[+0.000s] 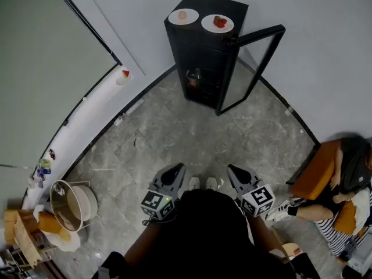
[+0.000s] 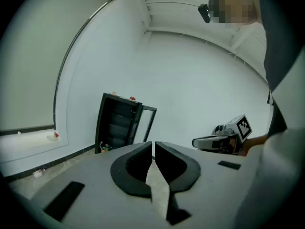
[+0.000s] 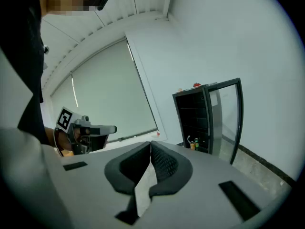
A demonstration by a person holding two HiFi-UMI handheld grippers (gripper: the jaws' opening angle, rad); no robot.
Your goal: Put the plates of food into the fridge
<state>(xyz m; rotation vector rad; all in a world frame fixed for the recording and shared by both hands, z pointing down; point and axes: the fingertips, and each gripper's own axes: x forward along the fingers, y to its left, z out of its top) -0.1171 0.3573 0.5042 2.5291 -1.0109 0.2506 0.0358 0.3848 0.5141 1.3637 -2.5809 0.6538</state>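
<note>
**Left gripper point(image 1: 175, 169) and right gripper point(image 1: 235, 170) empty, two plates on top of the fridge point(image 1: 203, 51)**

Both grippers are held low before the person's chest, side by side over the stone floor point(image 1: 174, 132), and point toward the fridge. In each gripper view the jaws stand together, with only a hairline slit between the pads and nothing caught in them.

The fridge stands well apart from them against the far wall, its glass door point(image 1: 256, 63) swung open to the right. A few small bottles point(image 1: 195, 77) stand low inside it. The two plates rest on its top, side by side and not touching. The left plate point(image 1: 183, 16) carries a pale pinkish piece of food, and the right plate point(image 1: 217, 23) carries something red. Neither plate is near any finger.

At the left a pot point(image 1: 72, 205) stands by the window wall. At the right a seated person point(image 1: 343, 179) is in an orange chair.
</note>
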